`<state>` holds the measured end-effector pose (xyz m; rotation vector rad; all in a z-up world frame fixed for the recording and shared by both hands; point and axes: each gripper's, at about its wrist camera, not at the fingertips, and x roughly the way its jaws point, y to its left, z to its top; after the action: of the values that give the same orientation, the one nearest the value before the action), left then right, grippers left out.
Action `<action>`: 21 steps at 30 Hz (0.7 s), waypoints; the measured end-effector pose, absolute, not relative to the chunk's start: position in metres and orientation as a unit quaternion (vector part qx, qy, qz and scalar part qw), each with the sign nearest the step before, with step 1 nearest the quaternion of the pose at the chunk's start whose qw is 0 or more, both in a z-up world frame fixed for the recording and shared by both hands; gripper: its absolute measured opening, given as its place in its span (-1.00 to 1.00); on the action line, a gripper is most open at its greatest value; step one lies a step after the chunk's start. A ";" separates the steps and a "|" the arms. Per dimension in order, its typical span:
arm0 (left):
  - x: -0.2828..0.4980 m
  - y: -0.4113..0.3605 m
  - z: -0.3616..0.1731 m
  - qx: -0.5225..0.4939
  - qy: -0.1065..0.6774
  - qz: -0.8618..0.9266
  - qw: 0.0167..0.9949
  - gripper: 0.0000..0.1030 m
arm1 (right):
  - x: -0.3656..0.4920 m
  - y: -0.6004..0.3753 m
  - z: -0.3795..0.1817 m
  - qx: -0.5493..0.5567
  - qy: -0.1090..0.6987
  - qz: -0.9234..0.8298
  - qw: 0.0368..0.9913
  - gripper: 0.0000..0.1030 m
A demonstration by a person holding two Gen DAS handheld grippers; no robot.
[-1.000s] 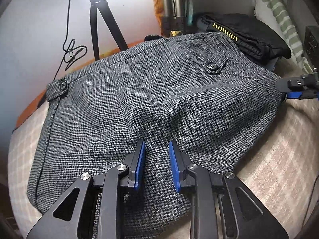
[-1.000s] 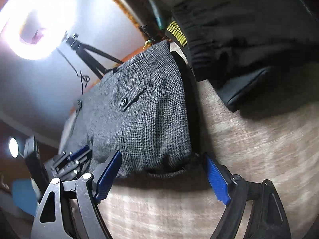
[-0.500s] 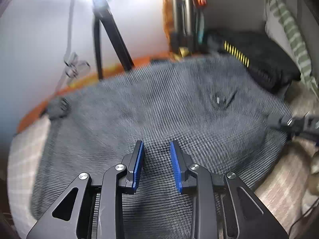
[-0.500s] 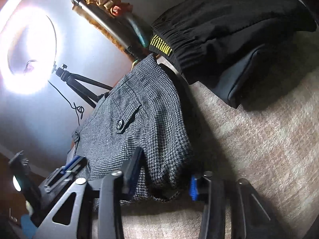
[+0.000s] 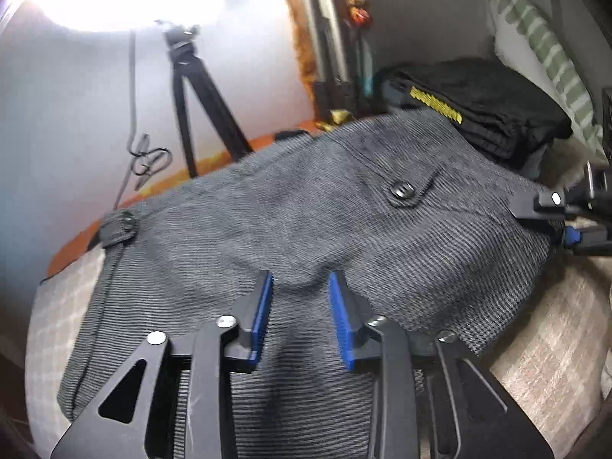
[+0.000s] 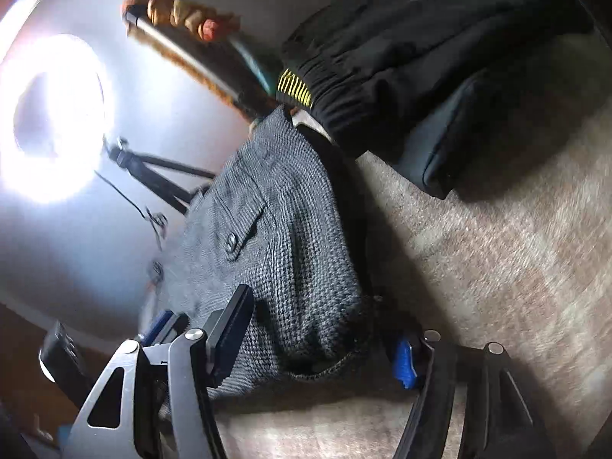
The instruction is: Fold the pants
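Observation:
The grey houndstooth pants [image 5: 306, 222] lie folded into a packet on the beige checked bedding [image 5: 554, 344], a buttoned pocket flap facing up. My left gripper [image 5: 300, 306] sits on the near edge. Its blue pads press a raised ridge of the cloth and its jaws are opening. My right gripper [image 6: 321, 325] straddles the pants' [image 6: 275, 229] right-hand corner. Its jaws are opening, and a dark gap separates the cloth from the blue pad [image 6: 403, 359]. The left wrist view shows the right gripper [image 5: 562, 225] at the packet's right edge.
A folded black garment [image 5: 478, 114] with a yellow label lies just behind the pants, on a dark cushion [image 6: 459, 145]. A striped pillow [image 5: 543, 46] stands at the back right. A tripod [image 5: 199, 107] and a bright ring light [image 6: 49, 114] stand beyond the bed's far edge.
The right gripper's jaws closed in on the pants' corner half a second ago and have since spread apart again, and the gripper has rolled a little. The left gripper's jaws stand slightly wider.

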<state>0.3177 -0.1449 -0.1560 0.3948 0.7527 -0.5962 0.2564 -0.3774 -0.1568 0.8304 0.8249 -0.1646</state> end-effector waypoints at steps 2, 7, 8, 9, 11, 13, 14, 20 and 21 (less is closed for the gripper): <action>0.316 -0.149 -0.164 0.199 0.363 -0.278 0.867 -0.38 | 0.262 -0.373 -0.155 0.383 0.399 -0.063 0.831 -0.26; 0.322 -0.144 -0.162 0.166 0.391 -0.286 0.859 -0.35 | 0.271 -0.359 -0.124 0.322 0.393 -0.077 0.858 -0.59; 0.326 -0.139 -0.160 0.145 0.403 -0.287 0.857 -0.24 | 0.273 -0.355 -0.116 0.310 0.390 -0.078 0.864 -0.62; 0.328 -0.131 -0.156 0.118 0.417 -0.289 0.854 -0.14 | 0.273 -0.351 -0.109 0.296 0.387 -0.079 0.870 -0.63; 0.326 -0.111 -0.148 0.077 0.427 -0.283 0.856 -0.12 | 0.277 -0.343 -0.095 0.269 0.383 -0.079 0.880 -0.64; 0.318 -0.093 -0.142 0.071 0.423 -0.264 0.864 -0.07 | 0.286 -0.336 -0.083 0.245 0.382 -0.077 0.888 -0.64; 0.315 -0.086 -0.144 0.073 0.421 -0.255 0.868 -0.06 | 0.288 -0.334 -0.079 0.237 0.381 -0.077 0.890 -0.64; 0.306 -0.078 -0.162 0.088 0.439 -0.267 0.853 -0.05 | 0.298 -0.298 -0.052 0.164 0.374 -0.069 0.910 -0.66; 0.304 -0.072 -0.156 0.071 0.438 -0.273 0.854 -0.05 | 0.301 -0.291 -0.048 0.155 0.374 -0.067 0.912 -0.66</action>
<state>0.3044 -0.0722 -0.1557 0.1503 0.9205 -0.5746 0.3013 -0.2911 -0.0484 0.3188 0.7717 -0.1390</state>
